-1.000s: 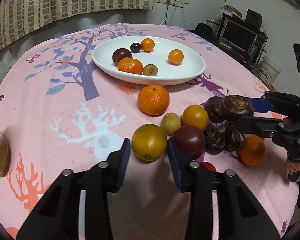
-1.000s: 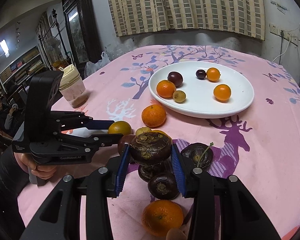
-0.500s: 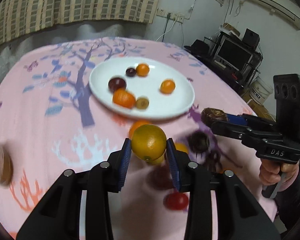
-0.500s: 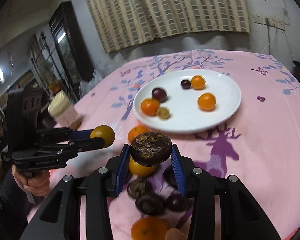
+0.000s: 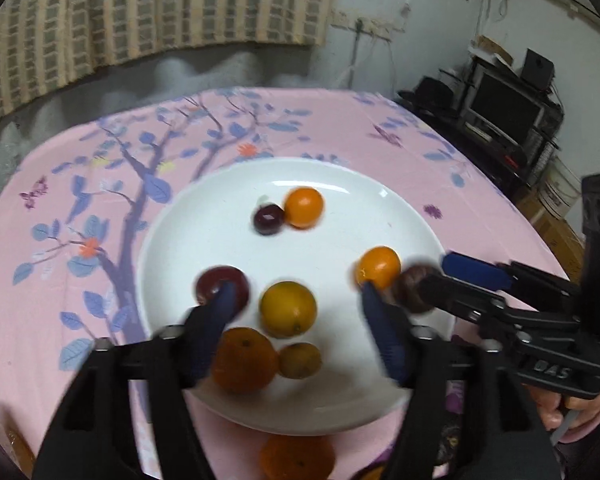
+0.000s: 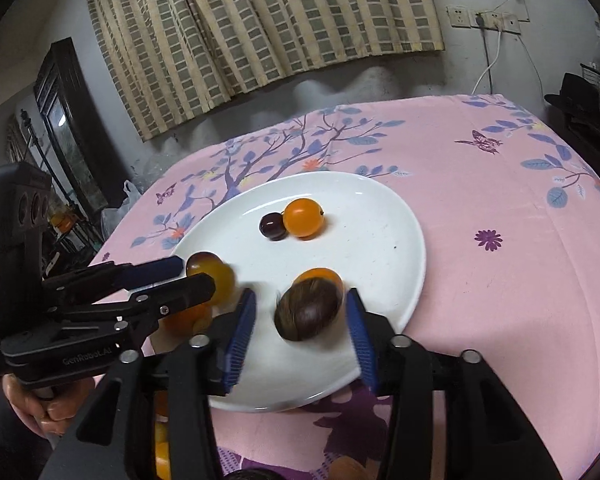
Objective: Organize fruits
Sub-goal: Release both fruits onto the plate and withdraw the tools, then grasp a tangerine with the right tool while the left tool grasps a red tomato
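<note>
A white plate [image 5: 228, 200] [image 6: 380, 240] lies on the pink tablecloth and holds several fruits. My left gripper [image 5: 296, 314] hangs over the plate's near side with its jaws opening. A yellow-orange citrus [image 5: 288, 310] [image 6: 216, 280] sits loose between them, clear of both pads. My right gripper [image 6: 300, 328] is over the plate's near right part, its jaws also opening. A dark brown fruit [image 6: 308, 308] [image 5: 410, 288] lies blurred between its blue pads, which no longer press on it. Each gripper shows in the other's view, held by a hand.
On the plate lie a small dark plum [image 5: 268, 219], two oranges [image 5: 304, 207] [image 5: 378, 266], a red plum [image 5: 220, 286], a mandarin [image 5: 244, 360] and a small yellowish fruit [image 5: 300, 360]. An orange [image 5: 296, 460] lies on the cloth nearer me. A monitor [image 5: 508, 108] stands beyond the table's right edge.
Both grippers carried their fruit from the pile on the cloth to above the plate. Both sets of jaws have spread, letting go of the citrus and the dark brown fruit.
</note>
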The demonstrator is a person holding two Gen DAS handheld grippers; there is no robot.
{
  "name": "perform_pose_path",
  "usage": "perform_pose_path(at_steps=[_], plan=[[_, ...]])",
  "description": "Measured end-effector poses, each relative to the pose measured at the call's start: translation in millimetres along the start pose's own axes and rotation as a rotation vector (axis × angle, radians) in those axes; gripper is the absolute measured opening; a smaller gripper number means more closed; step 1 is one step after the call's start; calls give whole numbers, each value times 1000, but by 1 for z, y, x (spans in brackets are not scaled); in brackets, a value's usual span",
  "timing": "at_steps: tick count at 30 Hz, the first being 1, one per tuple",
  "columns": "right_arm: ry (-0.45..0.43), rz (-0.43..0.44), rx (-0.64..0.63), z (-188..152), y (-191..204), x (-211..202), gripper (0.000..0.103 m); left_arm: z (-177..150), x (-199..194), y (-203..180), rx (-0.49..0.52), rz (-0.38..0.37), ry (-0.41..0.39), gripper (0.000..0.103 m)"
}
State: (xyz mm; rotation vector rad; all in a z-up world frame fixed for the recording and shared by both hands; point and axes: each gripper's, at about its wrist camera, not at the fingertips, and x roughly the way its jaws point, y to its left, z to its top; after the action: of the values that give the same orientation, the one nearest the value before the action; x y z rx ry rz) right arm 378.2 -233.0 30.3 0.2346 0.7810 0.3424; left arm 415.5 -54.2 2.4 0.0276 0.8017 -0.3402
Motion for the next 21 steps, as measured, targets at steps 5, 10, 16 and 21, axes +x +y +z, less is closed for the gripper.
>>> perform_pose_path(at_steps=[5, 10, 16, 21], plan=[[-18, 25, -37, -21, 14, -39, 62, -21, -42, 10, -39, 11, -23, 90], [-27, 29, -123, -64, 36, -84, 77, -71, -92, 21, -94, 77, -50, 98], [60, 74, -188, -114, 53, -105, 80, -137, -117, 37, -193, 71, -9, 98], [121, 63, -205, -128, 59, -105, 80, -156, -127, 35, -188, 99, -10, 98]])
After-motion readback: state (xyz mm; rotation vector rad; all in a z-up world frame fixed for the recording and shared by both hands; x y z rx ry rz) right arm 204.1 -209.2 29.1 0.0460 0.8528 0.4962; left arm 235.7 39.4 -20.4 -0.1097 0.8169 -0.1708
